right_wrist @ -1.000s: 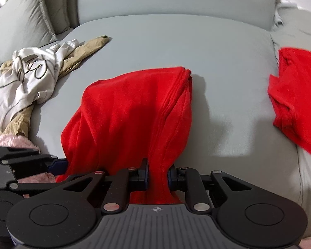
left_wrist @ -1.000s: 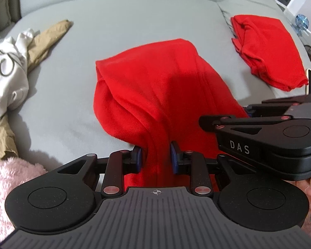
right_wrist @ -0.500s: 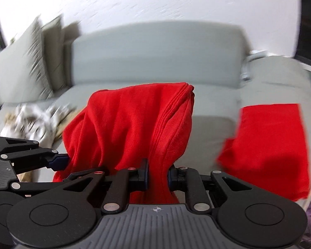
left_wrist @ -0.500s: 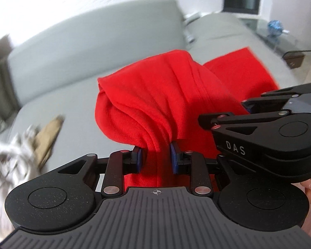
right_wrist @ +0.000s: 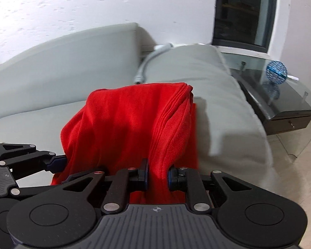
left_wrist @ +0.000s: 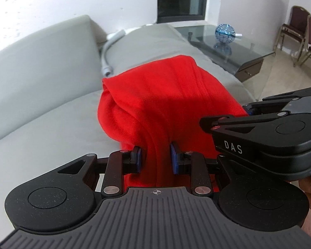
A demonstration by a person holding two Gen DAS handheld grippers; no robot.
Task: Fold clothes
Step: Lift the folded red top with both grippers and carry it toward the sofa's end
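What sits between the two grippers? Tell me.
Only the red garment, bunched and pinched by both the left gripper and right gripper; both wrist views show it.

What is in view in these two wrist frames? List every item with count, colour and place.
red garment: one, red, folded, held by both grippers over the sofa.
sofa: one, grey, behind and below the garment.
hose: one, pale grey, in the gap between sofa cushions.
glass table: one, dark, right of the sofa.
mesh ball: one, blue, on the glass table.
chairs: two, dark brown, far right by the wall.
window: one, dark, in the white wall.
left gripper: one, black, shut on the garment.
right gripper: one, black, shut on the garment.
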